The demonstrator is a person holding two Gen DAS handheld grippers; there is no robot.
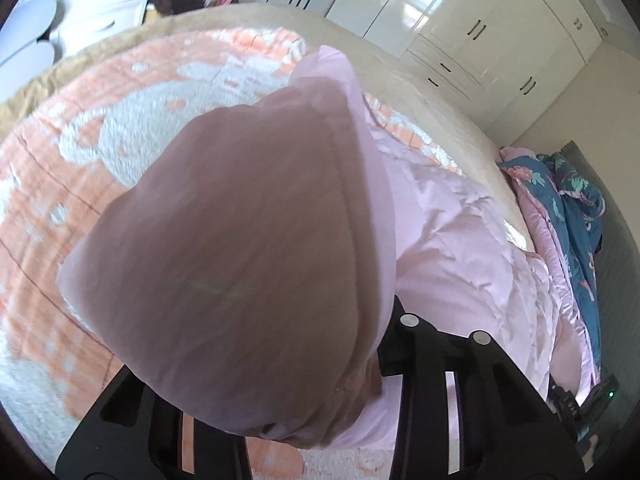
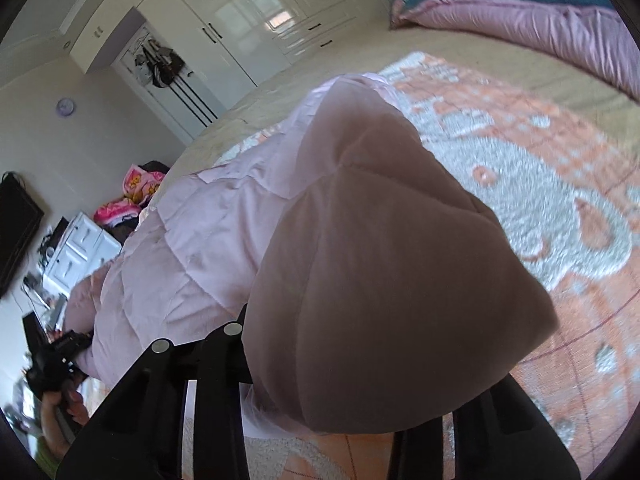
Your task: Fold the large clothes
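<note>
Each gripper, left (image 1: 320,392) and right (image 2: 320,380), pinches a corner of the pink coat (image 1: 452,240) over the bed (image 1: 120,120).

Jacket (image 1: 460,240) bulges up right in front of both grippers, blocking the forward path in each wrist view. Blanket (image 1: 120,128) beyond it is flat and bare, open on the left gripper's left side and the right gripper's right. Quilt (image 2: 540,20) heaped at the bed's far edge. Wardrobe (image 1: 460,12) stands past the bed.
</note>
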